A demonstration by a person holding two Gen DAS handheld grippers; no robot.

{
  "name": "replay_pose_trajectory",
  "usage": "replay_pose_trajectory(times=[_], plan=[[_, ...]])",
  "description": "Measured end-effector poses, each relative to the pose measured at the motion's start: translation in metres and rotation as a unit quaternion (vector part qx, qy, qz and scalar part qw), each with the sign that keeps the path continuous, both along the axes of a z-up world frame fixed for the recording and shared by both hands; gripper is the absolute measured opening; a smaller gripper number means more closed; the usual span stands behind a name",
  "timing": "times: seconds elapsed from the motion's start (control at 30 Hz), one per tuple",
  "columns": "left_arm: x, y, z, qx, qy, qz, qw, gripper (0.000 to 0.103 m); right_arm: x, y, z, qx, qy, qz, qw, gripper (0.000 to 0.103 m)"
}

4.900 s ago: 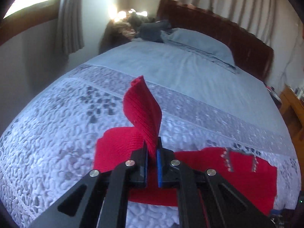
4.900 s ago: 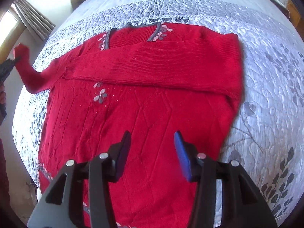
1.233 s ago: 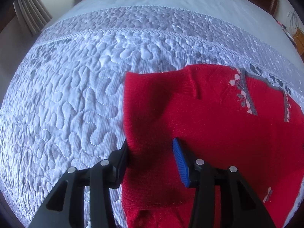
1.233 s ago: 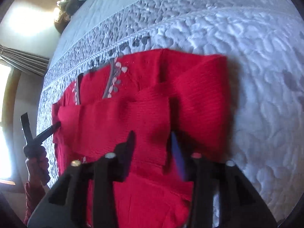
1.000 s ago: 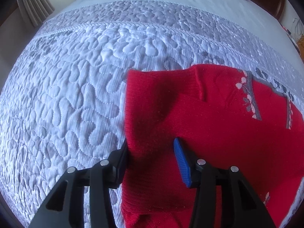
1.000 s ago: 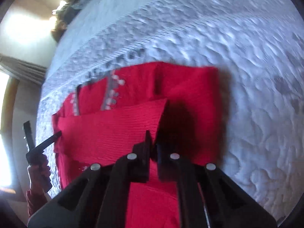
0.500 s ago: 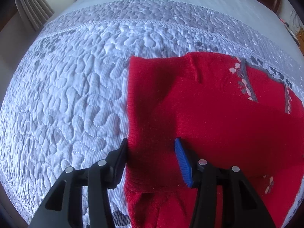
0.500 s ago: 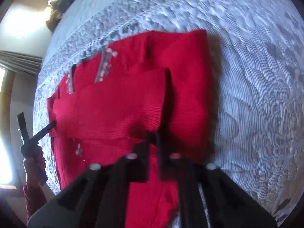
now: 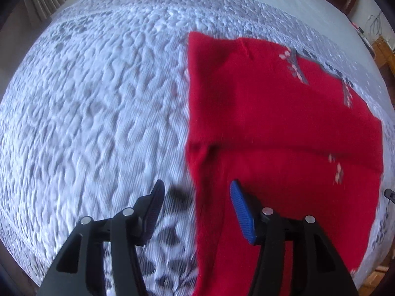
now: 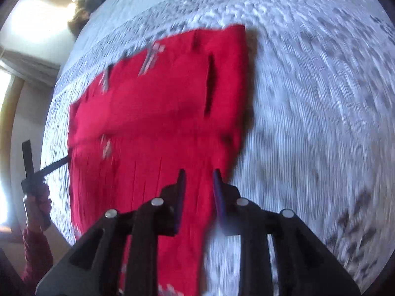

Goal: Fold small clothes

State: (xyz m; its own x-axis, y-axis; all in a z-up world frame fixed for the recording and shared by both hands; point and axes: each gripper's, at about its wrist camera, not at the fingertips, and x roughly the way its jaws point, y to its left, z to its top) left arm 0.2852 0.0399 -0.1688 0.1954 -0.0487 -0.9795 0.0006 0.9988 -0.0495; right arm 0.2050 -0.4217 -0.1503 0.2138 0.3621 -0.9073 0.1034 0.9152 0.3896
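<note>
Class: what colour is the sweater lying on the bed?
Red sweater, with small pale flower motifs; clearest in the left wrist view.

Daylight fills both views, bright and even on the bed [image 9: 103, 93]. In the right wrist view a window [image 10: 5, 91] at the left edge is blown out to white glare, with another glare patch on the wall above. Both pictures are smeared by motion blur, worse in the right view. The sweater [image 10: 158, 103] casts a narrow shadow along its right edge. Fisheye bulge curves the bed, and dark corners frame each picture.
</note>
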Motion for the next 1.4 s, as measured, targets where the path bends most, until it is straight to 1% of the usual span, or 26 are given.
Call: replay_pose_trajectory(times=[0.03, 0.07, 0.13, 0.17, 0.2, 0.27, 0.3, 0.33, 0.37, 0.4, 0.47, 0.57, 0.63, 0.67, 0.73, 0.8, 0.83, 0.87, 0.93, 1.0, 1.03, 1.1, 1.13, 1.2, 1.3, 1.4], plan=[[-0.023, 0.004, 0.002, 0.011, -0.002, -0.007, 0.9999, 0.056, -0.02, 0.004, 0.0, 0.001, 0.003, 0.011, 1.0, 0.024], [-0.045, 0.01, 0.004, 0.021, -0.005, -0.014, 0.9997, 0.056, -0.048, 0.009, -0.002, 0.003, 0.009, 0.021, 1.0, 0.028], [-0.087, 0.018, 0.005, 0.019, -0.002, -0.023, 0.9995, 0.056, -0.086, 0.016, -0.005, 0.004, 0.016, 0.032, 0.999, 0.035], [-0.107, 0.022, 0.004, 0.014, 0.002, -0.026, 0.9995, 0.056, -0.111, 0.021, -0.008, 0.007, 0.02, 0.038, 0.999, 0.038], [-0.129, 0.026, 0.004, 0.016, 0.001, -0.031, 0.9994, 0.056, -0.128, 0.025, -0.01, 0.006, 0.024, 0.039, 0.999, 0.039], [-0.16, 0.026, 0.007, 0.03, -0.011, -0.046, 0.9984, 0.056, -0.165, 0.034, -0.015, -0.002, 0.031, 0.043, 0.999, 0.041], [-0.174, 0.027, 0.009, 0.043, -0.015, -0.051, 0.9977, 0.058, -0.178, 0.038, -0.018, -0.007, 0.036, 0.045, 0.998, 0.042], [-0.185, 0.023, 0.012, 0.046, -0.014, -0.053, 0.9974, 0.058, -0.191, 0.041, -0.021, -0.01, 0.041, 0.047, 0.998, 0.044], [-0.195, 0.024, 0.014, 0.036, -0.013, -0.052, 0.9979, 0.058, -0.204, 0.045, -0.023, -0.008, 0.044, 0.05, 0.998, 0.045], [-0.206, 0.025, 0.016, 0.014, -0.009, -0.048, 0.9987, 0.058, -0.211, 0.048, -0.023, -0.005, 0.046, 0.05, 0.998, 0.046], [-0.221, 0.021, 0.014, -0.019, 0.004, -0.048, 0.9986, 0.059, -0.228, 0.054, -0.024, 0.013, 0.048, 0.047, 0.998, 0.049], [-0.237, 0.016, 0.008, -0.02, 0.011, -0.049, 0.9985, 0.059, -0.24, 0.063, -0.028, 0.01, 0.051, 0.051, 0.997, 0.049], [-0.244, 0.013, 0.007, -0.03, 0.02, -0.051, 0.9981, 0.056, -0.246, 0.067, -0.028, 0.008, 0.048, 0.054, 0.997, 0.049], [-0.248, 0.011, 0.006, -0.04, 0.025, -0.052, 0.9976, 0.052, -0.249, 0.068, -0.027, 0.012, 0.047, 0.054, 0.997, 0.048], [-0.256, 0.012, 0.004, -0.078, 0.044, -0.047, 0.995, 0.026, -0.254, 0.069, -0.029, 0.027, 0.047, 0.05, 0.997, 0.042], [-0.263, 0.013, 0.0, -0.104, 0.055, -0.039, 0.9922, 0.009, -0.259, 0.071, -0.031, 0.036, 0.048, 0.052, 0.997, 0.03], [-0.266, 0.014, -0.001, -0.109, 0.055, -0.032, 0.992, 0.008, -0.26, 0.071, -0.034, 0.043, 0.051, 0.052, 0.996, 0.013], [-0.271, 0.016, -0.001, -0.111, 0.052, -0.026, 0.9921, 0.008, -0.261, 0.07, -0.035, 0.051, 0.053, 0.048, 0.996, 0.008], [-0.268, 0.021, 0.002, -0.117, 0.049, -0.016, 0.9918, 0.007, -0.263, 0.065, -0.033, 0.081, 0.044, 0.035, 0.995, 0.007], [-0.272, 0.028, 0.011, -0.12, 0.044, -0.004, 0.9918, 0.007, -0.264, 0.063, -0.024, 0.087, 0.032, 0.034, 0.995, 0.007], [-0.273, 0.03, 0.018, -0.124, 0.038, -0.004, 0.9916, 0.007, -0.264, 0.062, -0.019, 0.098, 0.026, 0.033, 0.994, 0.007], [-0.273, 0.055, 0.032, -0.133, 0.025, -0.007, 0.9908, 0.007, -0.261, 0.056, -0.004, 0.132, 0.011, 0.03, 0.991, 0.007], [-0.273, 0.056, 0.039, -0.141, 0.019, -0.006, 0.9898, 0.007, -0.257, 0.054, 0.006, 0.142, 0.0, 0.031, 0.989, 0.007], [-0.262, 0.063, 0.053, -0.158, 0.008, -0.003, 0.9875, 0.007, -0.245, 0.048, 0.026, 0.152, -0.02, 0.033, 0.988, 0.007], [-0.236, 0.071, 0.07, -0.163, -0.01, 0.003, 0.9866, 0.007, -0.218, 0.042, 0.046, 0.153, -0.039, 0.033, 0.987, 0.006], [-0.202, 0.07, 0.071, -0.177, -0.008, 0.02, 0.9841, 0.007, -0.182, 0.038, 0.055, 0.16, -0.044, 0.023, 0.986, 0.007]])
